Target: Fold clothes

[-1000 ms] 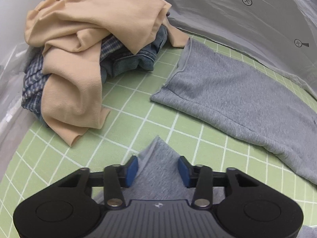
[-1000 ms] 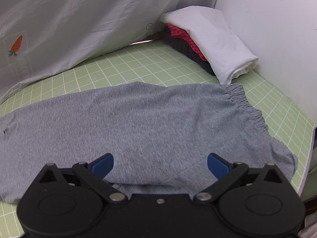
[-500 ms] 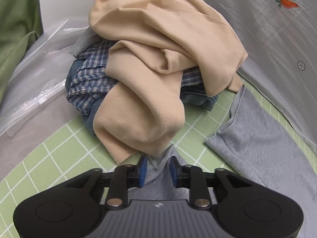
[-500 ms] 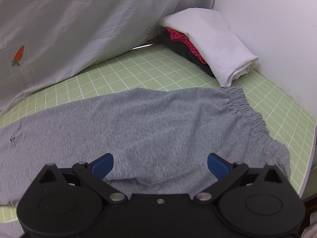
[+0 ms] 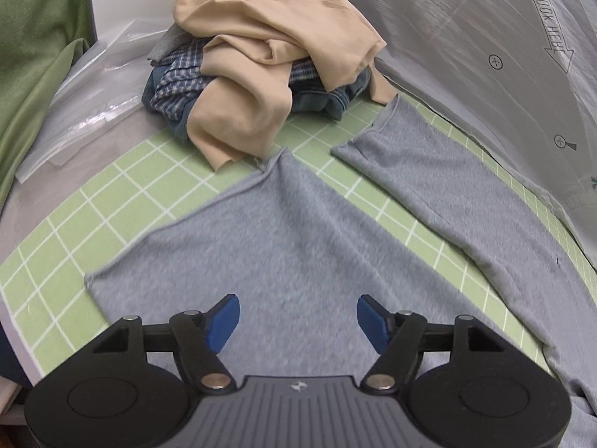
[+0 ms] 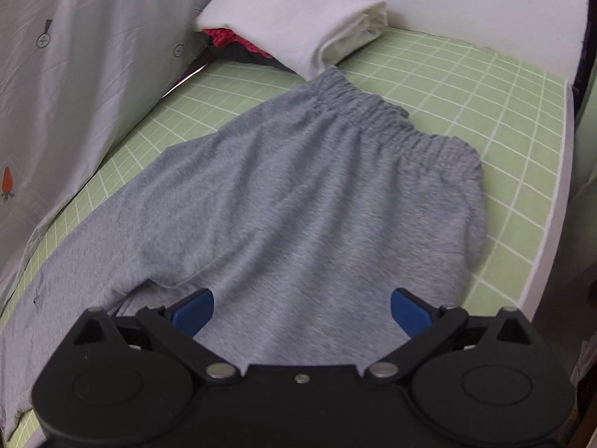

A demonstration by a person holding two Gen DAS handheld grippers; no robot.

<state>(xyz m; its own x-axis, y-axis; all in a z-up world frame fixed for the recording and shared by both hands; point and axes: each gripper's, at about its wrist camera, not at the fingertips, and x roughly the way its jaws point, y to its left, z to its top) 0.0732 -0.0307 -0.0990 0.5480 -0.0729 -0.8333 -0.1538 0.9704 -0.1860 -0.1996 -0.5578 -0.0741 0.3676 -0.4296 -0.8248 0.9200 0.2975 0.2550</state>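
Observation:
Grey sweatpants (image 5: pixel 298 246) lie spread on the green grid mat (image 5: pixel 123 183). In the left wrist view both legs show, the near leg's hem pointing at the clothes pile and the far leg (image 5: pixel 440 171) beside it. My left gripper (image 5: pixel 298 317) is open and empty just above the near leg. In the right wrist view the sweatpants (image 6: pixel 298 194) show their upper part with the elastic waistband (image 6: pixel 377 112) at the far end. My right gripper (image 6: pixel 300 310) is open and empty above the seat of the pants.
A pile of unfolded clothes (image 5: pixel 268 56), beige on top of plaid and denim, sits at the mat's far left. A folded stack topped by a white garment (image 6: pixel 298 15) stands behind the waistband. A white carrot-print sheet (image 5: pixel 503 56) backs the mat. The mat's edge (image 6: pixel 552 201) runs along the right.
My left gripper, shut on the near leg's hem half a second ago, has opened and pulled back; the leg now lies flat. My right gripper stayed open and shifted toward the waistband.

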